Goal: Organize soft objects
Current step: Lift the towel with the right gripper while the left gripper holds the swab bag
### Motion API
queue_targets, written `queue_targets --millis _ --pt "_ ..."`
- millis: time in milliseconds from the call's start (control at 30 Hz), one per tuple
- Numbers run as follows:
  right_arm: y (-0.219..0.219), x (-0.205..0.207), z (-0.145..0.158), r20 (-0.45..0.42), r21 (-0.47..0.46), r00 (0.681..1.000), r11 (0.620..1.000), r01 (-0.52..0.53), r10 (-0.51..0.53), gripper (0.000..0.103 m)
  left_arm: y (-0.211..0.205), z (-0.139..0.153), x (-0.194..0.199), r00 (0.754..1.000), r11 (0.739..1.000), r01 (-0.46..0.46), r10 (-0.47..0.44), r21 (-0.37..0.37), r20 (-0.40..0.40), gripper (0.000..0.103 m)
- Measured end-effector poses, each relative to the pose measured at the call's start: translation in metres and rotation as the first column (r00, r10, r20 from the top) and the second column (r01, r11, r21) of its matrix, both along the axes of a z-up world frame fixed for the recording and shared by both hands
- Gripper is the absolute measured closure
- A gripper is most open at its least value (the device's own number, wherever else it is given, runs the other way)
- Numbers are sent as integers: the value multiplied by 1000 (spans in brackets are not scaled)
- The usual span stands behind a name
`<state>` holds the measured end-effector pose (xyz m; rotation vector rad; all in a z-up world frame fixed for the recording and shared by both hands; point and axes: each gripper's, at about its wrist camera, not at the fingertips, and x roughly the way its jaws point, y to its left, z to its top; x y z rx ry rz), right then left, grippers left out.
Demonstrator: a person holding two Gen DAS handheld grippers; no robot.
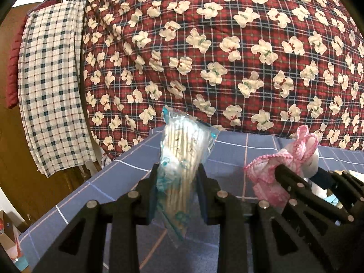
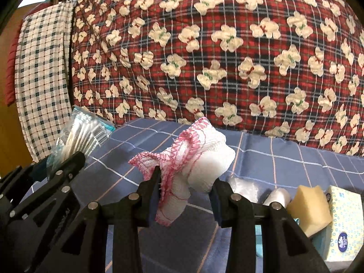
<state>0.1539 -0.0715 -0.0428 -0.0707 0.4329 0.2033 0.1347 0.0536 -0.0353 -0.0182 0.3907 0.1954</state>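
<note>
My left gripper (image 1: 178,170) is shut on a clear bag of cotton swabs (image 1: 182,150), held above the blue checked bed sheet (image 1: 113,186). The same bag of swabs (image 2: 82,134) shows at the left of the right wrist view, between the left gripper's fingers (image 2: 70,161). My right gripper (image 2: 186,182) is shut on a white cloth with pink stitched edging (image 2: 195,159), also lifted off the sheet. In the left wrist view that pink-edged cloth (image 1: 273,168) hangs at the right in the right gripper's fingers (image 1: 286,173).
A red plaid quilt with white bear shapes (image 1: 216,56) rises behind the sheet. A blue-and-white checked cloth (image 1: 50,91) hangs at the left. On the sheet at the right lie a yellow sponge (image 2: 309,207), a tissue pack (image 2: 343,225) and clear plastic bags (image 2: 245,186).
</note>
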Motion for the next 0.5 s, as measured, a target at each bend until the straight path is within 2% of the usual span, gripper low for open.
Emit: queue_targets --millis 133,500 --pt "0 -10 3 44 -7 999 1000 -8 8 62 -2 2 -6 999 1000 19 -18 -7 27 75" --pt "-14 -22 7 83 29 997 1000 2 -5 62 -12 6 -22 996 999 37 -36 -6 81 75"
